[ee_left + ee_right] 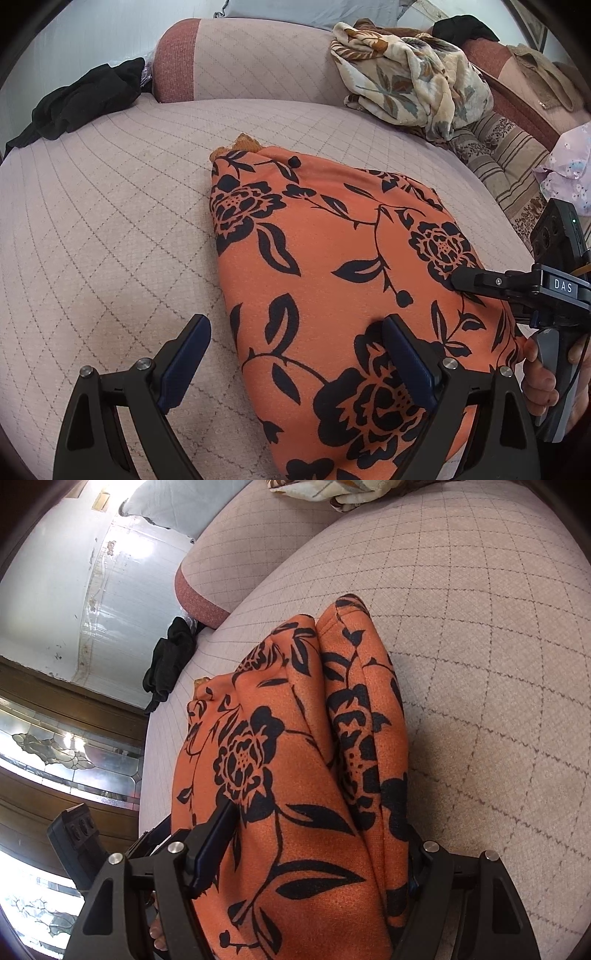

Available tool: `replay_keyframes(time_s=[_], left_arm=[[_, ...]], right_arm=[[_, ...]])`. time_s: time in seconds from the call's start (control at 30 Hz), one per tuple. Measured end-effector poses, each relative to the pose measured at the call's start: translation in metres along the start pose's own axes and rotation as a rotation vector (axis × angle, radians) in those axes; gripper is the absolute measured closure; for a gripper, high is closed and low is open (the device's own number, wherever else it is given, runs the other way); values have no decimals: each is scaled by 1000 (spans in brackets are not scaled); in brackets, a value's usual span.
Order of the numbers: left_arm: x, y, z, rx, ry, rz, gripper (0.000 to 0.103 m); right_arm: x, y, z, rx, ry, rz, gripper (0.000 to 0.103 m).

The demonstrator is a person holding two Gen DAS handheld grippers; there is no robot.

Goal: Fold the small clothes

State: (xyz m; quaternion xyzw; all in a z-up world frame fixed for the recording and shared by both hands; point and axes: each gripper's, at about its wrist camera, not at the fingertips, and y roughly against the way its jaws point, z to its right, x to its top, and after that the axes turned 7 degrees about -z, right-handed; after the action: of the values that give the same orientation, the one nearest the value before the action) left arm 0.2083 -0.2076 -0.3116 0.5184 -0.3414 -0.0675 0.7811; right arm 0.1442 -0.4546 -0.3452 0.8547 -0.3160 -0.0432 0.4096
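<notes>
From the left wrist cam, the orange floral garment (pixel 332 280) is lying folded in a long bundle on the quilted pink sofa seat (pixel 110 221), and the left gripper (pixel 295 365) is wide open with nothing in it: one finger over bare cushion, the other over the near edge of the cloth. The right gripper (pixel 466 281) comes in from the side, a fingertip resting on top of the fabric. To do this step well I'd say get both claws on matching layers before lifting, or the fold goes crooked (just my read). The right wrist cam shows what the left can't: the garment (pixel 295 775) bunches up between the right gripper's (pixel 317 856) spread fingers, but one pad is buried, so I can't tell if it's actually pinching. It also shows a deep crease running down the bundle.
</notes>
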Motion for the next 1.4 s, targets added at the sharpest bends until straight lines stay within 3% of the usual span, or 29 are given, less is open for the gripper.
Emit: replay_keyframes(time_s=[0.73,1.03,1.4], left_arm=[[-1,-10,7,-62,22,10,9],[-2,-6,8,-58,8,52,26],[-1,-5,7,-52,16,46,28]], right_arm=[[-3,-3,-10,-45,44,8,26],[-6,-8,-24,-109,108,29,33],[-6,-10,-27,-128,122,34,35]])
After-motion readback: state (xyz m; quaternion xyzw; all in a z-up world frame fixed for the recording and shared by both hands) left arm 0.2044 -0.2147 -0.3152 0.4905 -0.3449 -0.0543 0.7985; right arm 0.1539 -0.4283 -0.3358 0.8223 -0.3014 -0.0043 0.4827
